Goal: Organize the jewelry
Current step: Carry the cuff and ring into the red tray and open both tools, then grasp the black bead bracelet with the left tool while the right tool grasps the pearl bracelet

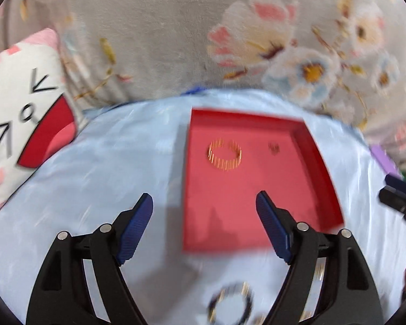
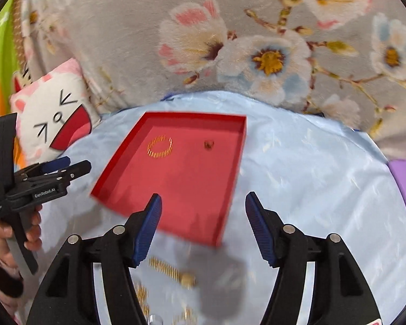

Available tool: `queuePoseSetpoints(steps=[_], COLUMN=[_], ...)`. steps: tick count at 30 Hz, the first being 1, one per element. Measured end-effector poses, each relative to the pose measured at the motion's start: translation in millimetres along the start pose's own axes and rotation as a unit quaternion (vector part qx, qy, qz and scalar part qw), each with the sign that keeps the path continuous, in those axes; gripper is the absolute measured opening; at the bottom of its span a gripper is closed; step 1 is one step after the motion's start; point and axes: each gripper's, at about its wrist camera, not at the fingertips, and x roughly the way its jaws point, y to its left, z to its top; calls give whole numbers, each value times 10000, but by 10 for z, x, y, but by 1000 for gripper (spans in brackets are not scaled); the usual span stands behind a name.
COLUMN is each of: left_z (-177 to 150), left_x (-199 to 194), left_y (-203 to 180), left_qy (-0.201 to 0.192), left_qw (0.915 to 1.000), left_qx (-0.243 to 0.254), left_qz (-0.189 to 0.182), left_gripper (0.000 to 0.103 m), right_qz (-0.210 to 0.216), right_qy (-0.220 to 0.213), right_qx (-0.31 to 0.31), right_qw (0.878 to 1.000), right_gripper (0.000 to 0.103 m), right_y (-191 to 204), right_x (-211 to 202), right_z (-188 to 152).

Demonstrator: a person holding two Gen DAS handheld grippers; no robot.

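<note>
A shallow red tray (image 2: 176, 189) lies flat on a pale blue satin cloth (image 2: 297, 176). In the right wrist view the tray's long axis slants from the near right corner toward the far left. A gold bangle (image 2: 160, 147) lies flat in its far part, well apart from a small dark piece (image 2: 209, 144) too blurred to identify. The right gripper (image 2: 203, 203) hangs over the tray's near edge, its blue fingers (image 2: 149, 227) spread with nothing between them. The left gripper (image 1: 204, 203) has its fingers equally parted and empty; seen from the right, its body reads "GenRobot.AI". More gold jewelry (image 2: 173, 269) and a beaded bracelet (image 1: 230, 303) lie on the cloth nearer the cameras.
</note>
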Motion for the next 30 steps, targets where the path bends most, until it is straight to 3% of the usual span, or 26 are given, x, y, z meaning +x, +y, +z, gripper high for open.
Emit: queuePoseSetpoints(steps=[5,10,15,20,30], left_z=[-693,-1084,-1265,-1338,-1423], left_x=[-342,-497,-569,-566,-502], left_y=[-55,-252,-388,-386,-412], left_qy=[176,64,-104,-114,-66], left_qw=[9998,9997,9984,9993,9992], left_qx=[30,176,279,59,93], left_qz=[9,183,489,345,390], left_gripper=[76,76,76,76,79], right_qz=[-40,23,-177,-89,-167], right_qy=[98,44,-83,-36,27], right_qx=[-38,-13,-251,-296,-360], right_qw=[9999,10000,9995,9995,9992], right_gripper=[63,63,63,63,63], right_y=[142,376,617,695,735], right_x=[-310,-423,-454,-401,-337], right_z=[-651,-1019,-1196,-1248,-1331])
